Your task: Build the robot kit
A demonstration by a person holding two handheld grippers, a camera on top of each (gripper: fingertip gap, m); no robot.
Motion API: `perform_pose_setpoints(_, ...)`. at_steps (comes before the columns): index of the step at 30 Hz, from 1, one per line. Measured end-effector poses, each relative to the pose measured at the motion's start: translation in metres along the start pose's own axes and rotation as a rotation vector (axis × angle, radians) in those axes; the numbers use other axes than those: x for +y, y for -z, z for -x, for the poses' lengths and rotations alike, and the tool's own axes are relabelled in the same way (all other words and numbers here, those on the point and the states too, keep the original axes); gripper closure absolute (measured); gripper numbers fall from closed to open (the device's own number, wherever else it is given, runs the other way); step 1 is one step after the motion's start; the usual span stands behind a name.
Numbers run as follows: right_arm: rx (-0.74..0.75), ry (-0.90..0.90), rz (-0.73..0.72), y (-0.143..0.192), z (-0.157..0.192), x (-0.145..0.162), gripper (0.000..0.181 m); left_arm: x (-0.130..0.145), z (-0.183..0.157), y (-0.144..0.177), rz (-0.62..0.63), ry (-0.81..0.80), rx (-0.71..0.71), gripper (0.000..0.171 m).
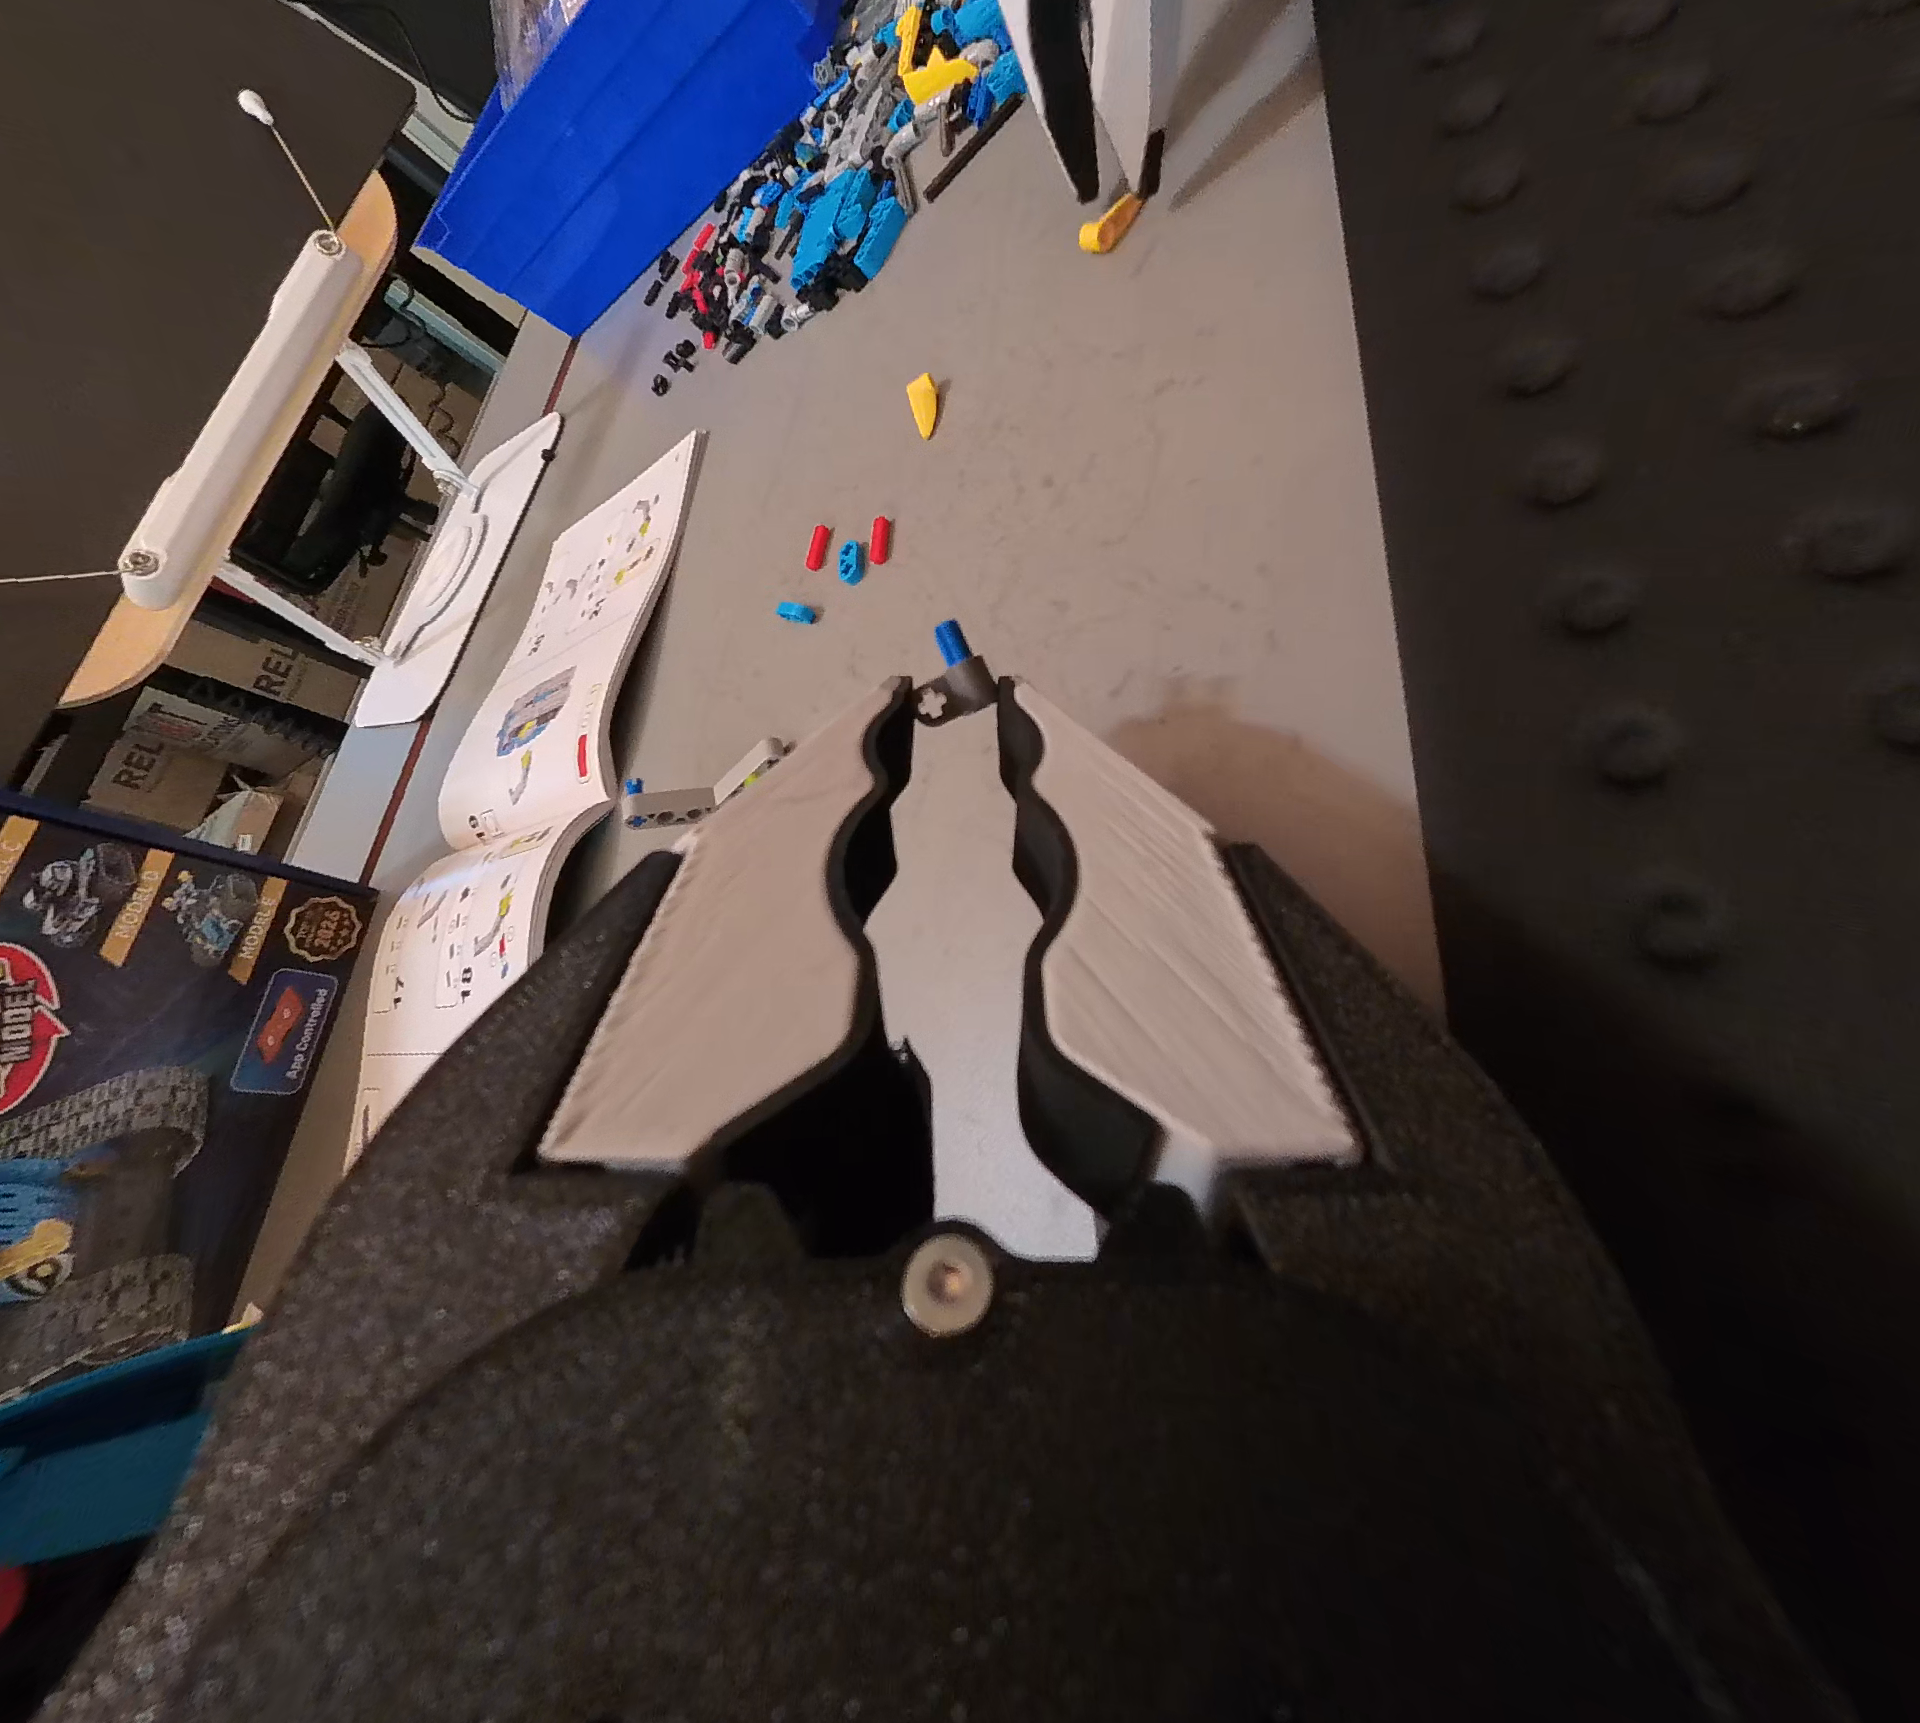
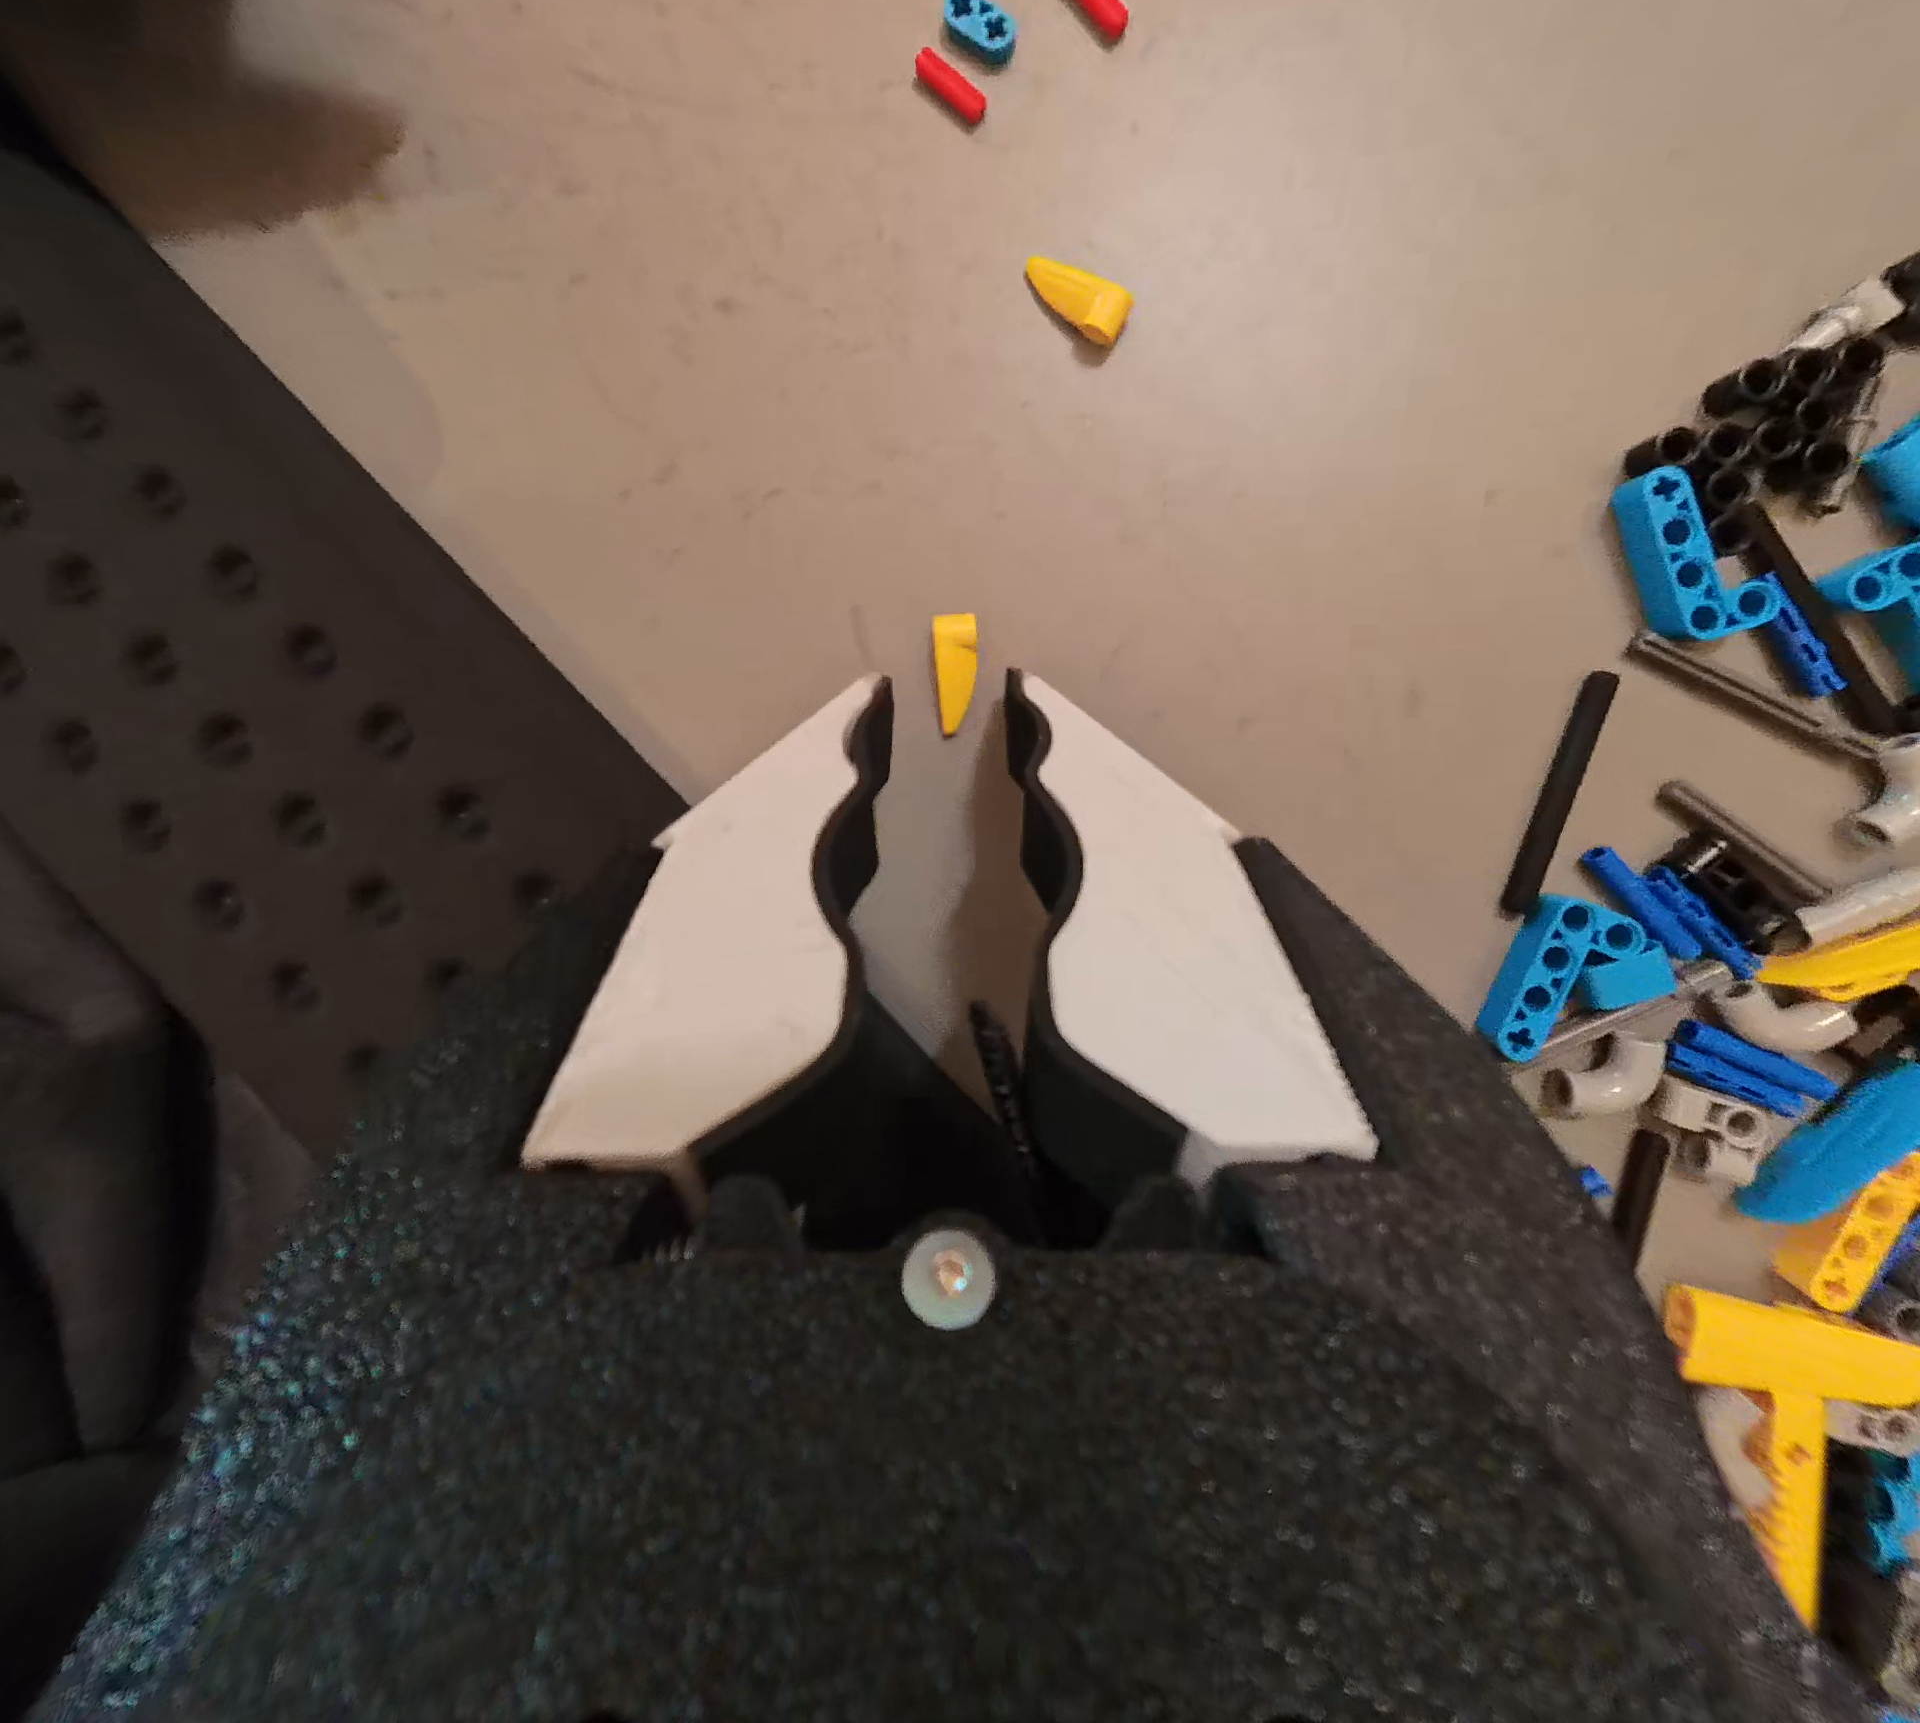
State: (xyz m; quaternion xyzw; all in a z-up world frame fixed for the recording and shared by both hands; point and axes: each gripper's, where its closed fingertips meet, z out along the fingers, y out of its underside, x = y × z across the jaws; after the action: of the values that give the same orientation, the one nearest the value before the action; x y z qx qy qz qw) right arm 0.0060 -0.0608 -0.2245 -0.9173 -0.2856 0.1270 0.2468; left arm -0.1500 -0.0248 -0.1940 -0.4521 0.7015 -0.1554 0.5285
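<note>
you have soft, even indoor light, with only faint shadows on the table (image 2: 727, 323). the edges bend and blur; the centre is sharp.

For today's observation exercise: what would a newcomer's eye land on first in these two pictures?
Probably the left gripper, gripping a dark grey connector with blue pin at its fingers. Next, the right gripper around a yellow wedge, and the heap of building pieces by the blue bin.
</note>
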Motion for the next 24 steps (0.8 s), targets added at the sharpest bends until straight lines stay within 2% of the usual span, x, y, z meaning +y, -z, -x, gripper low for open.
perform_pose_setpoints(3,0.015,0.029,-0.022,-0.006,-0.002,0.0,0.166,-0.001,0.001,0.0,-0.005,0.003,-0.002,0.156)
perform_pose_setpoints(4,0.028,0.061,-0.028,-0.007,-0.001,-0.001,0.175,-0.003,0.002,0.001,-0.017,0.01,-0.005,0.156)
perform_pose_setpoints(7,0.062,0.101,-0.021,-0.01,0.003,-0.008,0.176,-0.011,0.007,0.006,-0.071,0.053,-0.014,0.156)
perform_pose_setpoints(9,0.03,0.098,-0.09,-0.011,0.023,-0.032,0.176,-0.016,0.011,0.009,-0.1,0.065,-0.028,0.157)
perform_pose_setpoints(12,-0.09,0.034,-0.269,-0.006,0.074,-0.087,0.177,-0.018,0.012,0.011,-0.109,0.037,-0.049,0.156)
perform_pose_setpoints(15,-0.141,-0.04,-0.28,-0.018,0.104,-0.112,0.177,-0.018,0.012,0.011,-0.102,0.015,-0.064,0.156)
perform_pose_setpoints(17,-0.064,-0.019,-0.259,-0.028,0.103,-0.113,0.177,-0.016,0.013,0.01,-0.093,0.02,-0.066,0.157)
perform_pose_setpoints(20,-0.054,-0.06,-0.321,-0.026,0.106,-0.121,0.177,-0.012,0.012,0.008,-0.067,0.022,-0.059,0.157)
perform_pose_setpoints(24,0.182,0.117,-0.334,-0.024,0.099,-0.125,0.177,-0.009,0.013,0.006,-0.051,0.045,-0.051,0.157)
